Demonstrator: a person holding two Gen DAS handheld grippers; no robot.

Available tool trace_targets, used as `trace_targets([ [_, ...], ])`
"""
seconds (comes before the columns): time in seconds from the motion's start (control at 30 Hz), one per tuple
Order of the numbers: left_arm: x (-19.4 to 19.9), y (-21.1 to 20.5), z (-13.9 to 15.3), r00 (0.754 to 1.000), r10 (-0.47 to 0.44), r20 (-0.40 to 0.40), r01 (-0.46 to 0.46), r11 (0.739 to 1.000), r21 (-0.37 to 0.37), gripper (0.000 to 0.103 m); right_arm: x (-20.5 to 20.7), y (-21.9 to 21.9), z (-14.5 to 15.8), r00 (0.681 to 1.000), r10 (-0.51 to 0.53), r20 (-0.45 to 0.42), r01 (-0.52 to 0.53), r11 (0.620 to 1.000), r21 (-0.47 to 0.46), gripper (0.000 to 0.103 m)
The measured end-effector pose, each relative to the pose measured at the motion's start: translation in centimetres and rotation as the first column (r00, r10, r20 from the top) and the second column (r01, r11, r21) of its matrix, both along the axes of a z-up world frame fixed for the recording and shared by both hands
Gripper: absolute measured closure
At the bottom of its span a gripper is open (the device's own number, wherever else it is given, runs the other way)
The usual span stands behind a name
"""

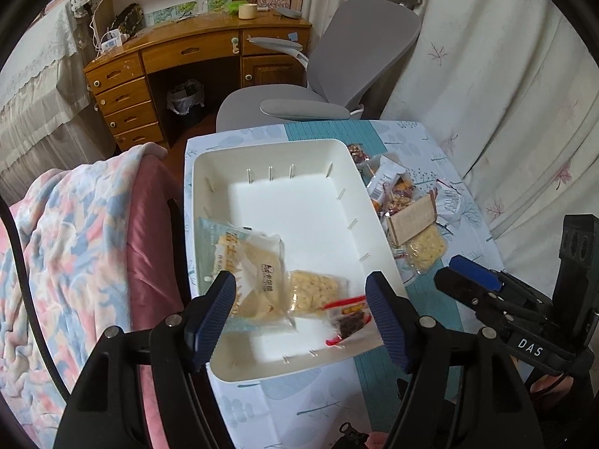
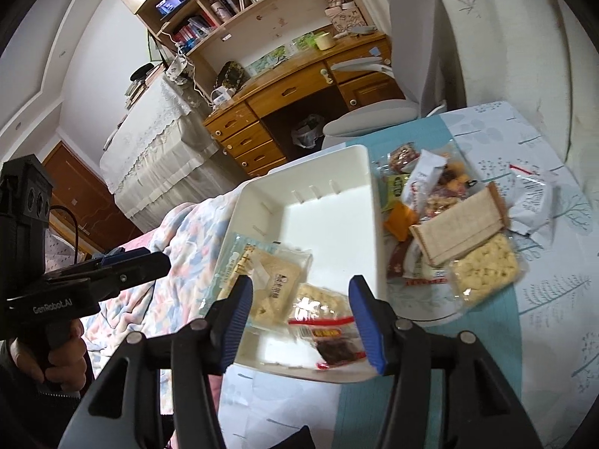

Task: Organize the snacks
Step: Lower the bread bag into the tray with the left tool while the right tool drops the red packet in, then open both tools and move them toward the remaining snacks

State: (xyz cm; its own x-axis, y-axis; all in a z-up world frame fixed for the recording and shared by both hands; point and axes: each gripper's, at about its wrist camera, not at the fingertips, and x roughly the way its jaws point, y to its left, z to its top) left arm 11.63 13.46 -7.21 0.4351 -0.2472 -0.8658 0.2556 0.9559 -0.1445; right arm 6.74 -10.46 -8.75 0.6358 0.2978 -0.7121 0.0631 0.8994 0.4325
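At the far left, a bed (image 1: 71, 247) with a pastel patchwork blanket and a pink sheet runs right up against the counter (image 1: 430, 138), which wears a pale cloth printed with leaves and crossed by a teal strip. Behind the bed, a lace-covered surface and a wooden desk (image 1: 179, 52) with four drawers stand against the far wall; a lined bin (image 1: 185, 99) sits in the desk's knee space, and shelves of books rise above it. A grey office chair (image 1: 337, 75) is parked between desk and counter, and pale curtains (image 1: 505, 93) with a leaf print hang along the right.

On the counter's left half rests a white plastic bin (image 1: 299, 157). Three snack packets lie in its near end: a pale cracker packet (image 1: 254, 265) on the left, a clear bag of yellow puffed pieces (image 1: 312, 292) in the middle, and a small red-edged packet of dark fruit (image 1: 348, 318) on the right.

The left gripper (image 1: 299, 310) hovers over these with its jaws wide apart, holding nothing. The right gripper (image 2: 299, 321) hangs close beside it, jaws also parted and empty.

To the right of the bin, a loose heap of snacks (image 2: 449, 217) remains on the cloth, including a tan wafer bar (image 2: 456, 224) and another yellow puffed bag (image 2: 483, 265).
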Motion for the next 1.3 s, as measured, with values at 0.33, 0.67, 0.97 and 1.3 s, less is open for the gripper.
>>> trace_targets([
  [0.33, -1.1, -4.3, 0.3, 0.999, 0.012, -0.045, -0.012, 1.0, -0.005, 0.032, -1.4, -5.0, 1.3, 1.0, -0.009, 0.015, 0.009, 1.0, -0.009, 0.042],
  [0.67, -1.6, -10.1, 0.5, 0.998, 0.007, -0.067, -0.008, 1.0, -0.02, 0.022, -1.6, -10.3, 1.9, 1.0, 0.024, 0.003, -0.023, 0.999, -0.036, 0.039],
  [0.97, -0.2, -14.7, -0.5, 0.994, 0.046, -0.1, -0.048, 0.999, -0.015, 0.022, -1.6, -14.5, 2.0, 0.997, 0.075, -0.026, -0.077, 0.992, -0.099, 0.032],
  [1.3, 2.5, -19.6, -2.2, 0.994, 0.042, -0.104, -0.039, 0.999, 0.028, 0.016, -0.6, -19.0, 0.6, 0.99, 0.11, -0.091, -0.124, 0.977, -0.172, 0.029],
])
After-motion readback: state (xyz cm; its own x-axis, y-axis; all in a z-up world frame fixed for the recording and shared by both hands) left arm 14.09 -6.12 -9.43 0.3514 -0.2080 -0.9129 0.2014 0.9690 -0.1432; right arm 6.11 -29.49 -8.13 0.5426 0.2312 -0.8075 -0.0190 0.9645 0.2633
